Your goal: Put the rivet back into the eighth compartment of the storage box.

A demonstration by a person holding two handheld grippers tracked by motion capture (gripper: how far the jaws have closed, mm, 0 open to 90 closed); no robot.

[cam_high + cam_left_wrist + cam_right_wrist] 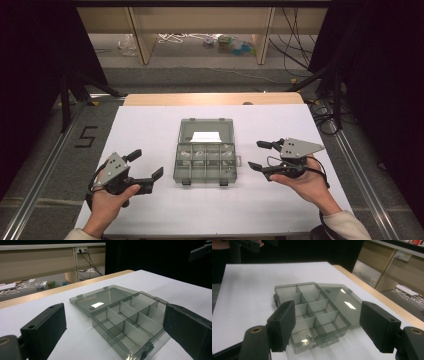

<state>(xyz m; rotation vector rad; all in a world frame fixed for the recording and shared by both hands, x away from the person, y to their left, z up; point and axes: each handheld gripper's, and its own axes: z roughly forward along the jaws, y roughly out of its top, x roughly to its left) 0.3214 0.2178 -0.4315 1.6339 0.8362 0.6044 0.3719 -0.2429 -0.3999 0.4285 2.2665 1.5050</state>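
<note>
A smoky grey plastic compartment box (pixel 205 160) lies open in the middle of the white table, its lid (pixel 206 131) folded flat toward the far side. The box (pixel 130 322) has several divided cells; a small screw (pixel 309 335) lies in a corner cell of the box (pixel 312 312). My left gripper (pixel 146 165) is held left of the box, open and holding nothing, its jaws pointing at the box. My right gripper (pixel 260 155) is held right of the box, open and holding nothing. Both are apart from the box. Left gripper (pixel 115 332) and right gripper (pixel 327 325) frame the box.
The white sheet (pixel 150 125) covers the table, with a wooden edge (pixel 210 98) at the far side. Beyond it stand bench legs (pixel 142 40), cables and small clutter (pixel 230 44) on the floor. Dark curtains flank both sides.
</note>
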